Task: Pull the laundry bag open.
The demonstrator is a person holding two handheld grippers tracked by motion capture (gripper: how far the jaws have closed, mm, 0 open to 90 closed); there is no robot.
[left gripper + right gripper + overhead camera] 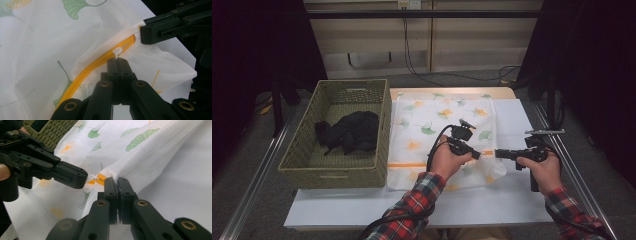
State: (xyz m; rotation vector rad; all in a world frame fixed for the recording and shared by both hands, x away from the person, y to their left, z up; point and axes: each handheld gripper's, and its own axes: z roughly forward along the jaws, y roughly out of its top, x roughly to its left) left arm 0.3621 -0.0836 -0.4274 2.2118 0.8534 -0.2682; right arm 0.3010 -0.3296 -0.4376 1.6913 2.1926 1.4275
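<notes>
Centrally in the lower half of the high view: left hand-held gripper (pixel 476 155) clamped on the white zipper pull (pixel 117 52), right hand-held gripper (pixel 499 153) clamped on the bag's edge at the end of the orange zipper (pixel 100 64). Around both, a white mesh laundry bag (pixel 432 125) with a leaf print, flat on the desk (pixel 492 205). Left of frame, a wicker basket (pixel 302 150) holding dark clothing (pixel 349 131). Best done, probably, by anchoring the edge firmly and drawing the pull straight along the track, mesh kept taut.
</notes>
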